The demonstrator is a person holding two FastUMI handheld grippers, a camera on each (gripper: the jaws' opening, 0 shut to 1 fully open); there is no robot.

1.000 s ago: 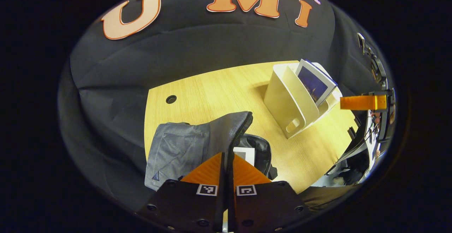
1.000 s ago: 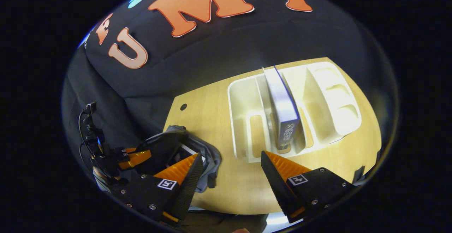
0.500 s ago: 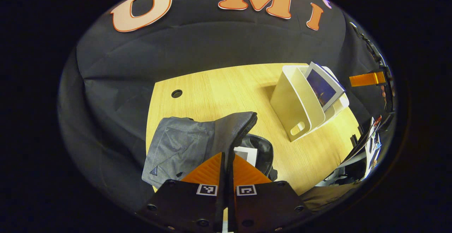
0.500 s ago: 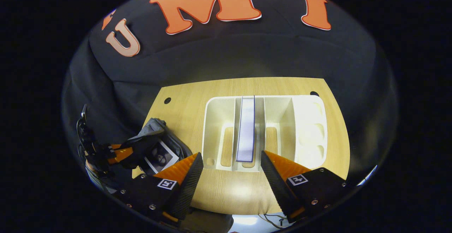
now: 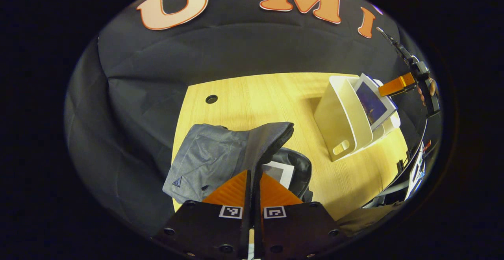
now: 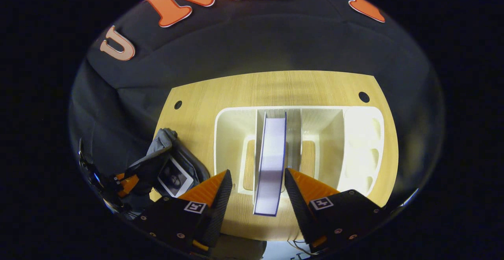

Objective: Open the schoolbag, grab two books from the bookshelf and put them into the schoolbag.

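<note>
The grey schoolbag point(image 5: 212, 159) lies open on the wooden table, with one book point(image 5: 280, 172) inside it. My left gripper point(image 5: 254, 175) is shut on the bag's raised flap edge, holding the mouth open. In the right gripper view, the bag point(image 6: 163, 153), the book inside it point(image 6: 175, 176) and the left gripper point(image 6: 125, 182) sit at the lower left. A second book point(image 6: 271, 161) stands upright in the middle slot of the white bookshelf point(image 6: 232, 134). My right gripper point(image 6: 258, 183) is open, one finger on each side of that book, with a gap on both sides.
In the left gripper view the bookshelf point(image 5: 344, 120) stands right of the bag, holding the book point(image 5: 372, 103), with the right gripper point(image 5: 397, 86) above it. The table point(image 6: 275, 86) has cable holes point(image 6: 363, 96) near its back corners. Black cloth hangs behind.
My right gripper has moved down and in toward the bookshelf, so the standing book now lies between its fingers. The left gripper keeps its hold on the bag flap, barely shifting.
</note>
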